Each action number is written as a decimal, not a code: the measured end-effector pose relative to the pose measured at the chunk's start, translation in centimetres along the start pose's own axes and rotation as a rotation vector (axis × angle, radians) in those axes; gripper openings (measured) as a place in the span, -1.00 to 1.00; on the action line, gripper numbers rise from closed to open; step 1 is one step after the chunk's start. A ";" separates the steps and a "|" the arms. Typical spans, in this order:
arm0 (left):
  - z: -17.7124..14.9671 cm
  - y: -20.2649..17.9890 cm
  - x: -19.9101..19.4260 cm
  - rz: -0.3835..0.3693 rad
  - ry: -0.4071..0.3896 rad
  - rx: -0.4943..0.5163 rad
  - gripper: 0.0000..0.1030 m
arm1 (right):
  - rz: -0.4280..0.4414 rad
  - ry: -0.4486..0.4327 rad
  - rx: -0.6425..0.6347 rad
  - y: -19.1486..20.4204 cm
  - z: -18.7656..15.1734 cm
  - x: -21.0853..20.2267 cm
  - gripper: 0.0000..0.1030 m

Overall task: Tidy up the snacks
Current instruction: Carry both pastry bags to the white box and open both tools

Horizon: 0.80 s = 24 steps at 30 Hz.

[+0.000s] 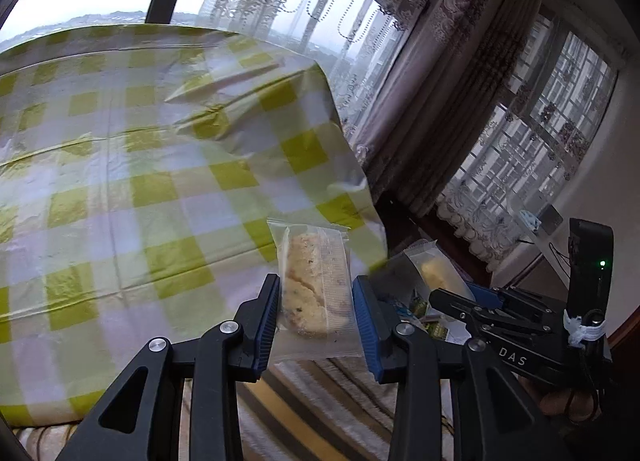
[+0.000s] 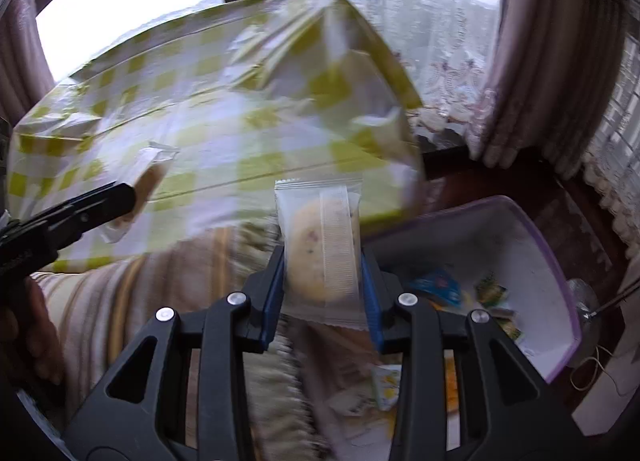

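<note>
My left gripper (image 1: 316, 301) is shut on a clear-wrapped cookie packet (image 1: 312, 285), held upright above the front edge of a table with a green-and-white checked cloth (image 1: 120, 165). My right gripper (image 2: 323, 281) is shut on a second clear-wrapped cookie packet (image 2: 320, 245), held upright just left of a white bin with a purple rim (image 2: 560, 261). The bin holds several small snack packets (image 2: 440, 285). The right gripper with its packet (image 1: 436, 265) shows at the right of the left wrist view; the left gripper with its packet (image 2: 148, 181) shows at the left of the right wrist view.
A striped cloth (image 2: 132, 293) lies below the table edge. More snack wrappers (image 2: 384, 385) lie low behind my right gripper. Lace curtains (image 1: 520, 165) and windows stand behind and right of the table. A dark wooden ledge (image 2: 500, 185) runs behind the bin.
</note>
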<state>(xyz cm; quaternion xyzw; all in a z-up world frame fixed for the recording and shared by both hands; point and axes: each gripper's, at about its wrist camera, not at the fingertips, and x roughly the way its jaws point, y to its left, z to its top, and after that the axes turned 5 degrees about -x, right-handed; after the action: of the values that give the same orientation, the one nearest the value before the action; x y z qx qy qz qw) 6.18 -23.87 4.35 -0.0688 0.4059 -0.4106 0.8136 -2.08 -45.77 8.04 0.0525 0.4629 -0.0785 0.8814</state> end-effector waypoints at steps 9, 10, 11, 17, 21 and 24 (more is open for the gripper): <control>-1.2 -5.4 4.0 -0.061 0.119 0.056 -0.26 | -0.108 0.007 0.090 -5.4 -2.6 -1.0 -0.24; -1.3 -5.9 4.5 -0.069 0.130 0.056 -0.26 | -0.118 0.007 0.095 -5.8 -2.8 -1.0 -0.24; -1.4 -6.4 4.8 -0.075 0.141 0.056 -0.26 | -0.127 0.007 0.105 -6.2 -3.0 -1.1 -0.24; -2.0 -8.4 7.3 -0.104 0.213 0.037 -0.26 | -0.160 -0.008 0.152 -8.6 -3.7 -1.2 -0.23; -2.7 -8.3 8.8 -0.072 0.267 -0.011 -0.21 | -0.200 -0.019 0.182 -9.9 -3.9 -1.6 -0.18; -3.2 -8.1 8.7 -0.050 0.285 -0.035 -0.20 | -0.219 -0.018 0.194 -10.6 -4.1 -2.0 0.22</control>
<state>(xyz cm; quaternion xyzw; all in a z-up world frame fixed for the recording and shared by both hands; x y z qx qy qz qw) 1.86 -34.72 0.57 -0.0340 0.5224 -0.4293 0.7359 -8.49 -55.28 7.17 0.0860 0.4482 -0.2188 0.8625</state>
